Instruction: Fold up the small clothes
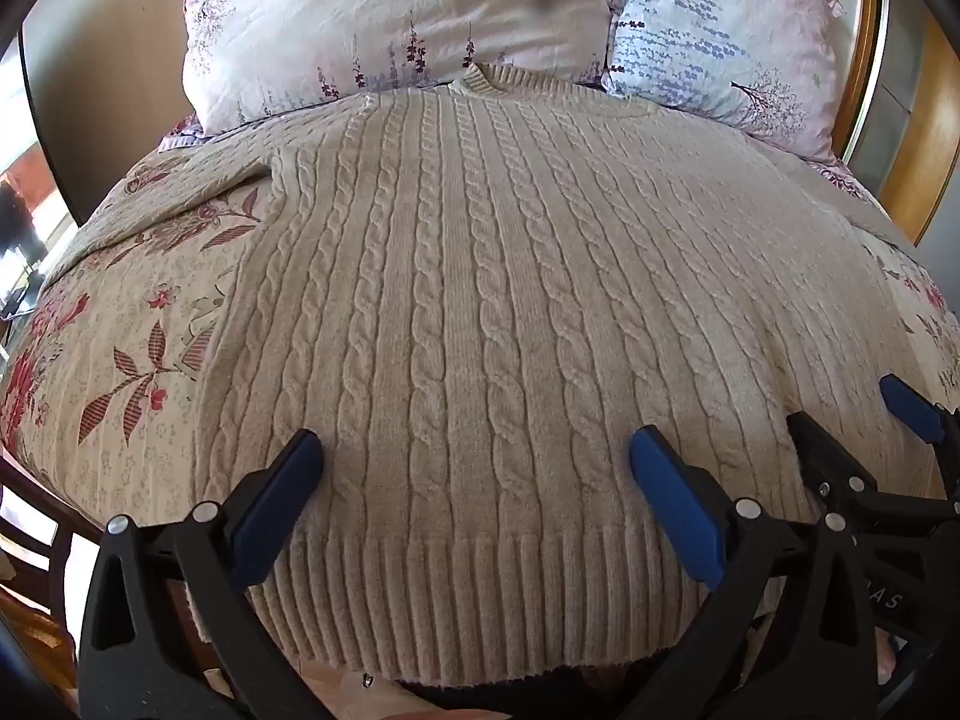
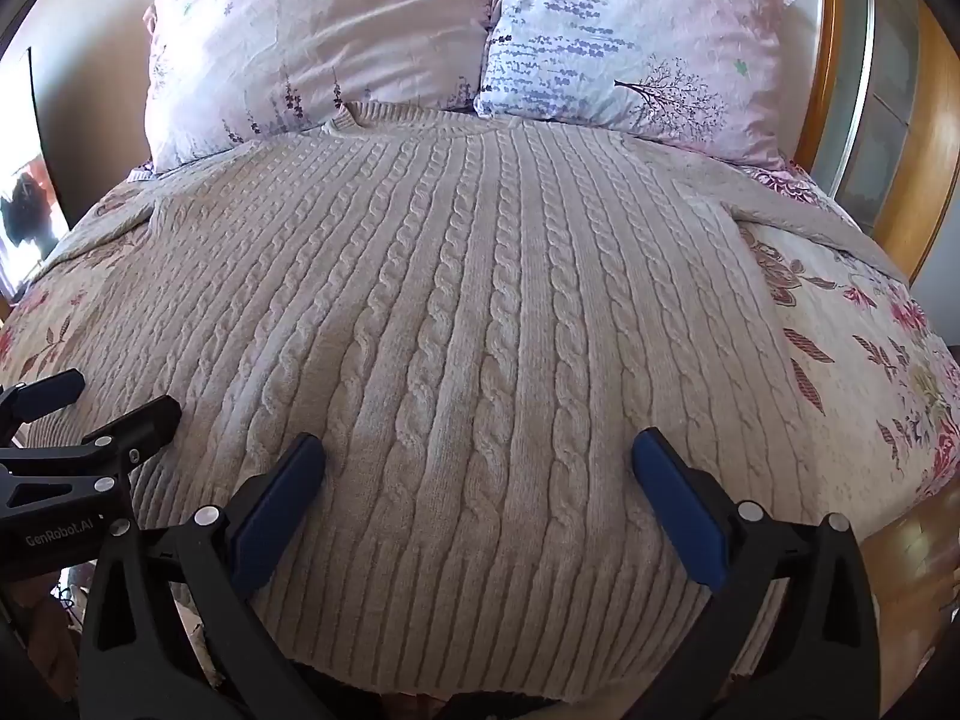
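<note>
A cream cable-knit sweater [image 1: 468, 312] lies flat on the bed, collar toward the pillows, ribbed hem nearest me; it also fills the right wrist view [image 2: 480, 324]. Its sleeves spread out to both sides. My left gripper [image 1: 477, 456] is open, its blue-padded fingers spread over the knit just above the hem, holding nothing. My right gripper [image 2: 479, 456] is open the same way over the hem's right part. The right gripper also shows at the right edge of the left wrist view [image 1: 852, 414], and the left gripper at the left edge of the right wrist view [image 2: 114, 399].
A floral bedspread [image 1: 120, 324] covers the bed. Two pink floral pillows [image 1: 384, 24] [image 2: 630, 42] lean at the head. A wooden headboard [image 2: 924, 180] curves along the right. The bed's near edge lies just under the hem.
</note>
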{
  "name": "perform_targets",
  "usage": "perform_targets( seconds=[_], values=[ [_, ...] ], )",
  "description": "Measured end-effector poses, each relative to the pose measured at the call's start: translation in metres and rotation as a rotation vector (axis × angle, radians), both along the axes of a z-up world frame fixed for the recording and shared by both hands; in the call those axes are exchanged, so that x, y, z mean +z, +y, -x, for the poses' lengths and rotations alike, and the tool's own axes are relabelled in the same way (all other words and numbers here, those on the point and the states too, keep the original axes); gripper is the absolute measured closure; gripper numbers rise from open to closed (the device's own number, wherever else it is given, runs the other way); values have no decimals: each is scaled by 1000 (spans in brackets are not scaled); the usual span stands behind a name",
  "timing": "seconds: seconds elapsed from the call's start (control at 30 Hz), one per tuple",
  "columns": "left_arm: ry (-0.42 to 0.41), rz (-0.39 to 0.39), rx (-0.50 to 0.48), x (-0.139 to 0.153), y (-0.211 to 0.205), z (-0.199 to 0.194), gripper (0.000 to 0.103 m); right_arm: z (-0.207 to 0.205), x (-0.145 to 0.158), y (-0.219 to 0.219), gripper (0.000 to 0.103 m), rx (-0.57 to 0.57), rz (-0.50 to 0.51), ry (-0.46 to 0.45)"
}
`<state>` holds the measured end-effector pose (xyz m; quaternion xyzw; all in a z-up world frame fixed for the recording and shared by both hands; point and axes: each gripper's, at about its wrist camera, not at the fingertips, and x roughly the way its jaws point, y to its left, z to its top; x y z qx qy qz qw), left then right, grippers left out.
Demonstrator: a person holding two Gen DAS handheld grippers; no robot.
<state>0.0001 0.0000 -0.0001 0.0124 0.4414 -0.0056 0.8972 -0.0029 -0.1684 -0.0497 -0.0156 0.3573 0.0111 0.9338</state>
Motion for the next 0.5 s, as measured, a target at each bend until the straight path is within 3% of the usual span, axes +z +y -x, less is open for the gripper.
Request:
perform_targets(
  seconds=[0.5],
  values=[
    [3,1,-1,0,0,0,2,-2,-1,0,1,0,-1,12]
  ],
)
